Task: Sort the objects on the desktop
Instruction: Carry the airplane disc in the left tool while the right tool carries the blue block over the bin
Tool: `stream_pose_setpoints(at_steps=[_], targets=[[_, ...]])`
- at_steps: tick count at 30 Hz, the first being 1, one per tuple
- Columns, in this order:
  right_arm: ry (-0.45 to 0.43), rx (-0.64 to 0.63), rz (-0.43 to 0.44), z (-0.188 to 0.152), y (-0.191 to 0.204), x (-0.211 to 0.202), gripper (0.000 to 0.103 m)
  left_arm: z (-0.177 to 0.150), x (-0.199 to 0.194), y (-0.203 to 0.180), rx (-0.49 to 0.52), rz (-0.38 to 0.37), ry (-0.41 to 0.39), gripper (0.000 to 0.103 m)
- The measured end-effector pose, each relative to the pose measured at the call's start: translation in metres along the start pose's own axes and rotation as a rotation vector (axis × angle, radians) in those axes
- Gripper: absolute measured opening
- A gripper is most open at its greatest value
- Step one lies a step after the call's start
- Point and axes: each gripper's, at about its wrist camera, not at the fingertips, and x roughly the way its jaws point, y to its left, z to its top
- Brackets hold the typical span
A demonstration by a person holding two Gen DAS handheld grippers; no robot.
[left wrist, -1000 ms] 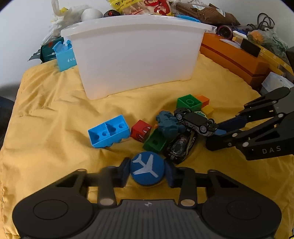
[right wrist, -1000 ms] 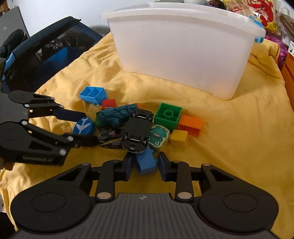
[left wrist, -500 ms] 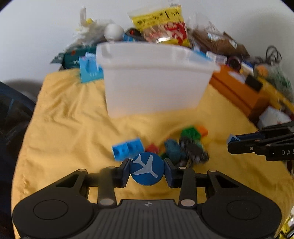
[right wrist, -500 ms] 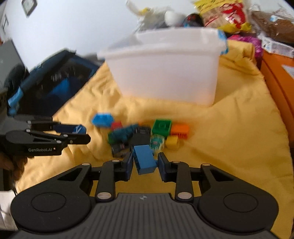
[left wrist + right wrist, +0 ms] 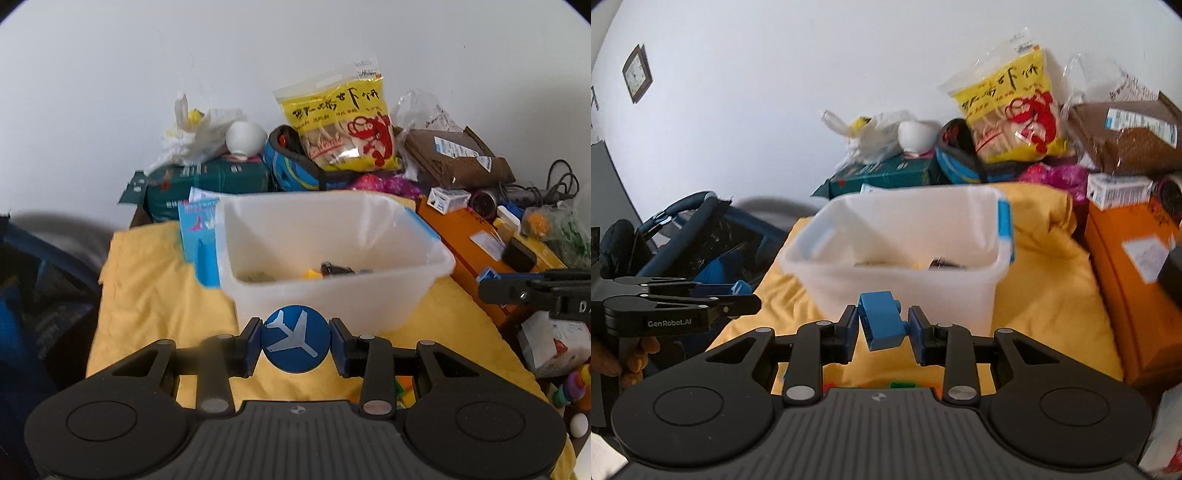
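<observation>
right gripper [image 5: 884,326] holds blue brick [image 5: 882,320] before white bin [image 5: 901,258].

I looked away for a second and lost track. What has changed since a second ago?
Both grippers rose from the toy pile toward the white bin. The left gripper carried up the blue airplane disc; the right gripper carried up the blue block. Both grips stayed shut, and the bin stayed on the yellow cloth.
</observation>
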Motion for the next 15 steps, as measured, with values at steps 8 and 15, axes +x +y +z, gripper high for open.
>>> stream_pose_setpoints(at_steps=[8, 15], targets=[[-0.009, -0.021, -0.024, 0.038, -0.005, 0.002, 0.033, 0.044, 0.006, 0.003, 0.001, -0.009, -0.013, 0.042], [0.01, -0.027, -0.038, 0.07, -0.011, 0.015, 0.033, 0.08, 0.02, 0.005, -0.018, -0.015, -0.007, 0.042]])
